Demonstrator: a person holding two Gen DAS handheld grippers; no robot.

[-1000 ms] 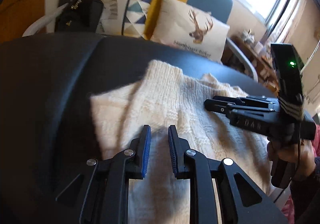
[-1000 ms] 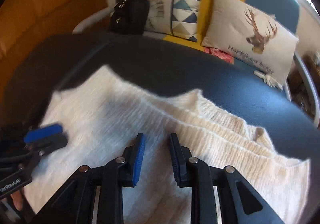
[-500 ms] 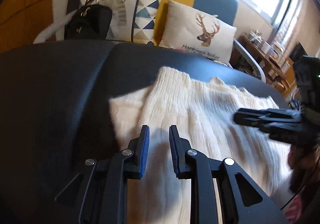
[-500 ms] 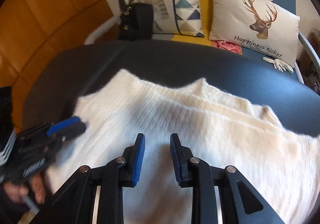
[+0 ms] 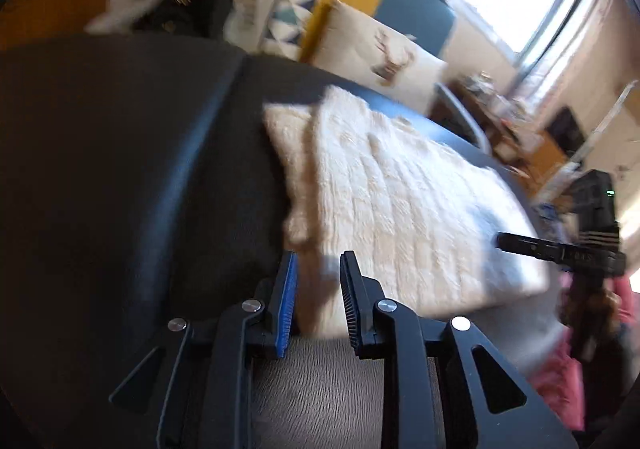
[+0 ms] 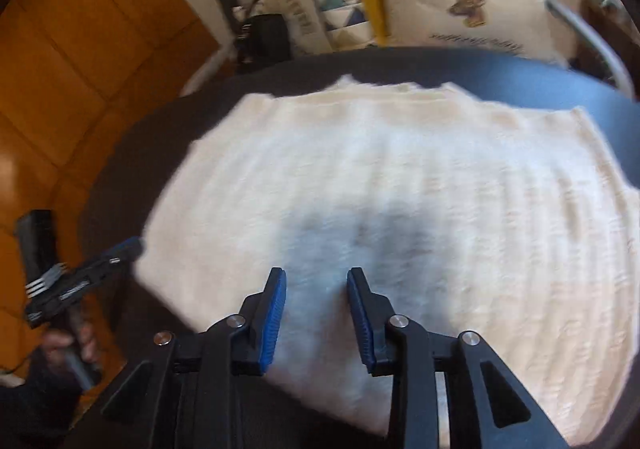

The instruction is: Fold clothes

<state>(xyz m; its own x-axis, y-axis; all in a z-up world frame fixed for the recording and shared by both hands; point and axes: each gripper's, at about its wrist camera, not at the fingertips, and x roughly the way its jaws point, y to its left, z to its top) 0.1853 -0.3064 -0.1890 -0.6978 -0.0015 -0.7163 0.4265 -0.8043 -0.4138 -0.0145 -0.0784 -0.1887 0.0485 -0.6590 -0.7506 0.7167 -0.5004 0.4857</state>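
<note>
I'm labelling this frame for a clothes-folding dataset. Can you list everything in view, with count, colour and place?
Cream knitted sweater: one, cream, spread on the dark table.
Dark round table: one, black, under the sweater.
Deer-print cushion: one, off-white, on the sofa behind the table.
Triangle-pattern cushion: one, white and blue, left of the deer cushion.
Black handbag: one, black, beside the cushions.
Left gripper: black, blue pads, open, at the sweater's edge.
Right gripper: black, blue pads, open, over the sweater.
</note>
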